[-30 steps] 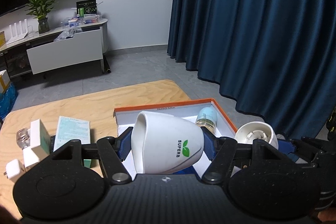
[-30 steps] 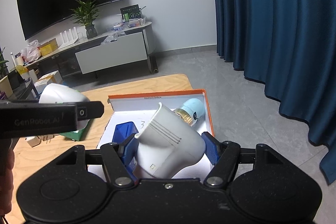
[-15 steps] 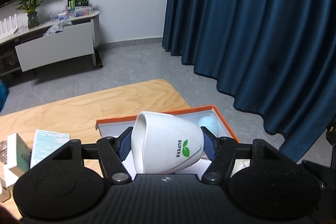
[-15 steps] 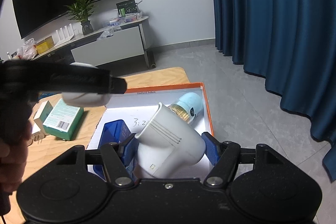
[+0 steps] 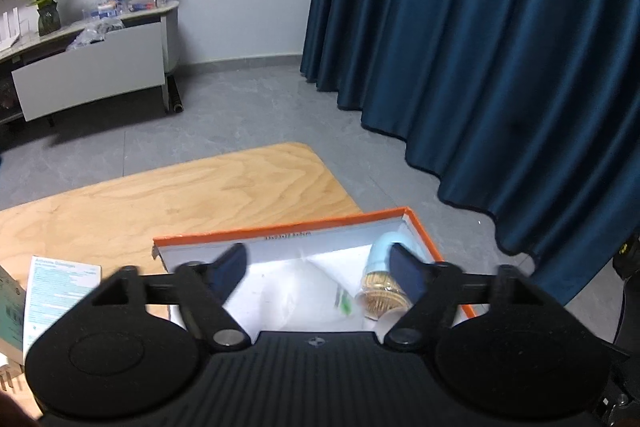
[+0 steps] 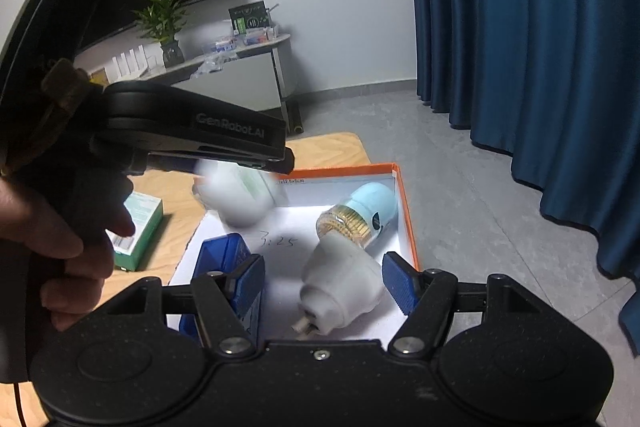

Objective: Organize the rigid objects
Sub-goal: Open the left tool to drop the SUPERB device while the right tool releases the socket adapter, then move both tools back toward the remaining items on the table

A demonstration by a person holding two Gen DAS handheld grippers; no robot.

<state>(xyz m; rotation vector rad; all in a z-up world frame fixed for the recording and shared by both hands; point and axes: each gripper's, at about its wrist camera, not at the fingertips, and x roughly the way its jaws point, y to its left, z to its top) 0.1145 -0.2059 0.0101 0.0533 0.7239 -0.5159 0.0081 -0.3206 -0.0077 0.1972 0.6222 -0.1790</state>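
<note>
Right wrist view: one white adapter (image 6: 340, 287) is seen between the spread right gripper (image 6: 324, 285) pads, released, inside one orange-rimmed box (image 6: 406, 203). One blurred white cup (image 6: 236, 197) is seen below the left gripper (image 5: 320, 271), whose jaws have just been opening, nothing clamped. One blue toothpick jar (image 6: 364, 215) is seen beyond the fingers.

Box (image 6: 407, 203) crowded; tabletop (image 5: 192, 203) beyond bare.
</note>
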